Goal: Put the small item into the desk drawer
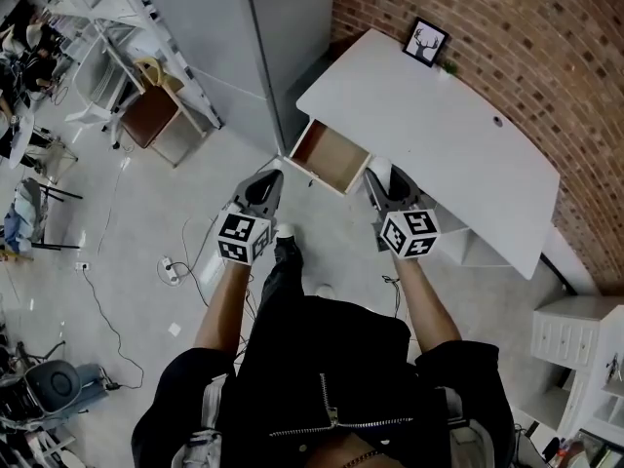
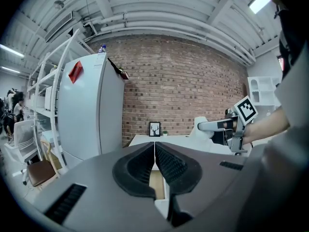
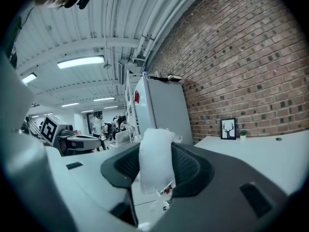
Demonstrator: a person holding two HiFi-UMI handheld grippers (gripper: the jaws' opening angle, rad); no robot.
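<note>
The white desk (image 1: 439, 125) stands against the brick wall, its wooden drawer (image 1: 330, 157) pulled open at the front left corner. My right gripper (image 1: 378, 181) hovers just right of the drawer, shut on a small white crinkly packet (image 3: 155, 158) that stands upright between its pads. The left gripper (image 1: 269, 179) hangs just left of the drawer, jaws shut together with nothing in them. In the left gripper view the left gripper (image 2: 154, 151) points toward the desk, a strip of the drawer (image 2: 157, 183) shows below its tips, and the right gripper (image 2: 217, 125) sits to the right.
A framed deer picture (image 1: 426, 42) and a tiny plant stand at the desk's back corner. A tall grey cabinet (image 1: 224, 37) stands left of the desk, with a chair (image 1: 146, 115) beyond it. A white shelf unit (image 1: 575, 334) is at right. Cables and a power strip (image 1: 172, 271) lie on the floor.
</note>
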